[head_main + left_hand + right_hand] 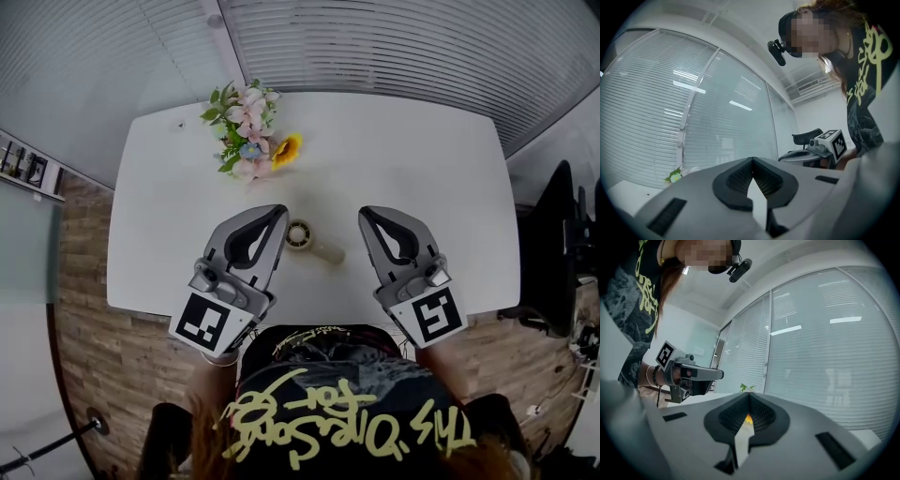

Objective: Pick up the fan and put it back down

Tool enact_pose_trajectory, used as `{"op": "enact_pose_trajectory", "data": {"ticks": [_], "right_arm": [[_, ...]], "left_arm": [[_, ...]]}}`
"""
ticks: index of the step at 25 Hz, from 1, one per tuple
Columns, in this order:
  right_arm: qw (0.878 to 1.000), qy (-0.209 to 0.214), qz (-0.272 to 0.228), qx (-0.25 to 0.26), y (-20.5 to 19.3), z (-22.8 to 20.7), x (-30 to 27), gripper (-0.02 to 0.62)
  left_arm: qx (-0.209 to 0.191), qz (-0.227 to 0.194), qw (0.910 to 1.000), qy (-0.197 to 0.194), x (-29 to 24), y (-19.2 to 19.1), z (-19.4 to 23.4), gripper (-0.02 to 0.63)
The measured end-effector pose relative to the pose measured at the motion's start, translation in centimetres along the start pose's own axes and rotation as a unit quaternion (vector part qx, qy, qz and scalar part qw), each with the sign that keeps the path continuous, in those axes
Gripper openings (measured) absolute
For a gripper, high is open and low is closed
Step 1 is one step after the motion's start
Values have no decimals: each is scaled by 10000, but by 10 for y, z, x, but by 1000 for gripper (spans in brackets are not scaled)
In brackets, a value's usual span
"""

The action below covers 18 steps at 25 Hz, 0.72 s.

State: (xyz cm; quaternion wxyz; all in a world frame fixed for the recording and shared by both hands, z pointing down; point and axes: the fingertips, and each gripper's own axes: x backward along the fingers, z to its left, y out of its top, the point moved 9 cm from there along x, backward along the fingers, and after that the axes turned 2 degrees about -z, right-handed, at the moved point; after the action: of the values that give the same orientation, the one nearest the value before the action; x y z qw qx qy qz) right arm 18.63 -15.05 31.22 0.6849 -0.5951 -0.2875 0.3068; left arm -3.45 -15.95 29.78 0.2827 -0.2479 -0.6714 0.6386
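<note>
Here there is one small beige plastic fan [302, 235], with a round head and a short handle. There are also two grey hand-held grippers, one bunch of pink, white and yellow flowers [248, 131] and one white rectangular table [422, 159]. The fan lies flat on the table near its front edge, between the two grippers. Its round head is just beside the inner side of the left gripper [277, 212], a little behind the tip. Whether they touch cannot be told. Its handle slants toward the right gripper [367, 214] but stops clear of it. Both grippers lie level with their tips toward the flowers, and each has its fingers pressed together on nothing.
</note>
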Motion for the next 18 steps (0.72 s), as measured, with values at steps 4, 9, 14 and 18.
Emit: {"op": "enact_pose_trajectory", "data": {"ticks": [4, 9, 14, 18], "right_arm": [[9999, 24, 30, 96, 0, 0, 1, 3], [9999, 75, 79, 86, -3, 1, -1, 3], [9998, 147, 81, 88, -3, 5, -2, 2], [9998, 145, 107, 98, -3, 6, -2, 3]], "left_arm": [[54, 25, 10000, 5, 0, -1, 0, -8], [59, 58, 10000, 24, 0, -2, 1, -8], [64, 48, 9999, 73, 3, -2, 2, -8], [51, 51, 9999, 82, 5, -2, 3, -8]]}}
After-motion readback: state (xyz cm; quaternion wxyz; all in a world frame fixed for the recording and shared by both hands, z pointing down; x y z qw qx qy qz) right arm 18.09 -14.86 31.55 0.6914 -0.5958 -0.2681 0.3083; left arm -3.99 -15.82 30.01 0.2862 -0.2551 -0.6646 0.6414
